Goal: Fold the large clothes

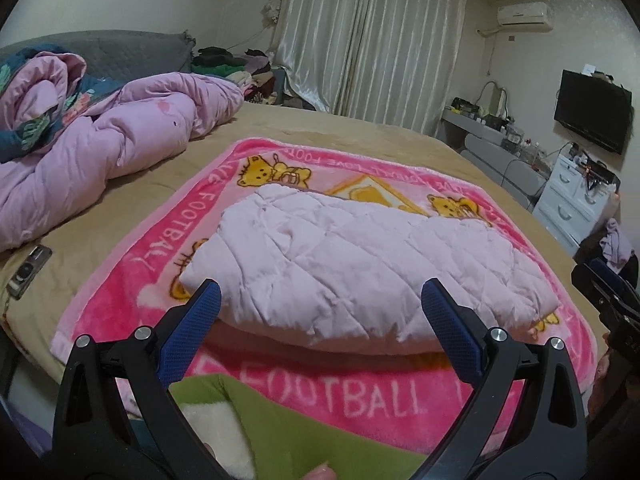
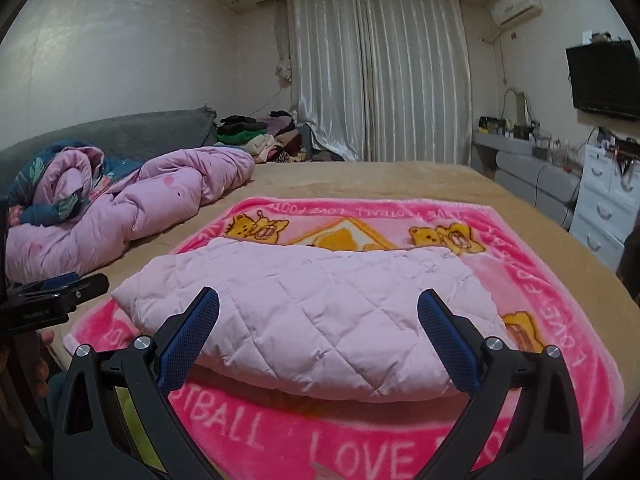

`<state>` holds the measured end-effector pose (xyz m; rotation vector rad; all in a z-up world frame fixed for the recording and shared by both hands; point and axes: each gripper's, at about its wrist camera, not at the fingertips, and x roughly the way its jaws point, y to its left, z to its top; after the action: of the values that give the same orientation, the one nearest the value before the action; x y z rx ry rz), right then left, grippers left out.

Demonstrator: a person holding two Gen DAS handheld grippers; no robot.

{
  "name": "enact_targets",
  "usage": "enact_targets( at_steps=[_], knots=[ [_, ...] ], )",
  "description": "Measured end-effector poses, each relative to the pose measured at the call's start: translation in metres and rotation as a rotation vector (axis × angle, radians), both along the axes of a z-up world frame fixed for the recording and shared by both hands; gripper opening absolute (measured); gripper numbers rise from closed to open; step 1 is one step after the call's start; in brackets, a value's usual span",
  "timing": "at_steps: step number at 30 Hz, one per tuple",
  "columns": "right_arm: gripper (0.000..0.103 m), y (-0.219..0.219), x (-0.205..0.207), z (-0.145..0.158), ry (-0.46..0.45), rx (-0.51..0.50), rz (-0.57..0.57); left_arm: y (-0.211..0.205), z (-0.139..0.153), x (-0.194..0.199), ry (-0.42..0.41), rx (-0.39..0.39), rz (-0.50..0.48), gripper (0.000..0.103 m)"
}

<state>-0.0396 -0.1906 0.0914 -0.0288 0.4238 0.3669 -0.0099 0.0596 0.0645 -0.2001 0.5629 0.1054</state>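
A pale pink quilted garment (image 1: 352, 264) (image 2: 320, 320) lies folded into a thick oblong bundle on a bright pink "LOVE FOOTBALL" blanket (image 1: 352, 400) (image 2: 560, 288). My left gripper (image 1: 322, 300) hovers open just in front of the bundle's near edge, blue pads wide apart and holding nothing. Open as well, my right gripper (image 2: 318, 308) hangs over the bundle's near edge, touching no cloth. The right gripper (image 1: 604, 300) also shows at the right edge of the left wrist view. At the left edge of the right wrist view, the left gripper (image 2: 52, 292) shows too.
A crumpled pink duvet (image 1: 100, 148) (image 2: 120, 212) lies at the bed's left. The tan bedspread (image 1: 360, 128) (image 2: 380, 180) stretches beyond. A green cloth (image 1: 288, 432) lies at the near edge. A remote (image 1: 28, 268), clothes pile (image 2: 260, 136), white drawers (image 2: 604, 208) and TV (image 1: 592, 116) stand around.
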Motion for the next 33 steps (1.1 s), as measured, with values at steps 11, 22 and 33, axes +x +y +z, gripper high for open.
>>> enact_targets(
  at_steps=[11,22,33],
  knots=[
    [0.099,0.013,-0.012,-0.033,0.11,0.002,0.01,-0.001,-0.023,-0.007,0.07,-0.019,-0.003,0.094],
    [0.099,0.012,-0.008,-0.041,0.14,0.003,-0.003,0.0,-0.02,-0.011,0.073,-0.011,0.002,0.094],
    [0.099,0.012,-0.008,-0.041,0.137,0.004,-0.002,-0.004,-0.019,-0.01,0.077,0.002,-0.001,0.094]
  ],
)
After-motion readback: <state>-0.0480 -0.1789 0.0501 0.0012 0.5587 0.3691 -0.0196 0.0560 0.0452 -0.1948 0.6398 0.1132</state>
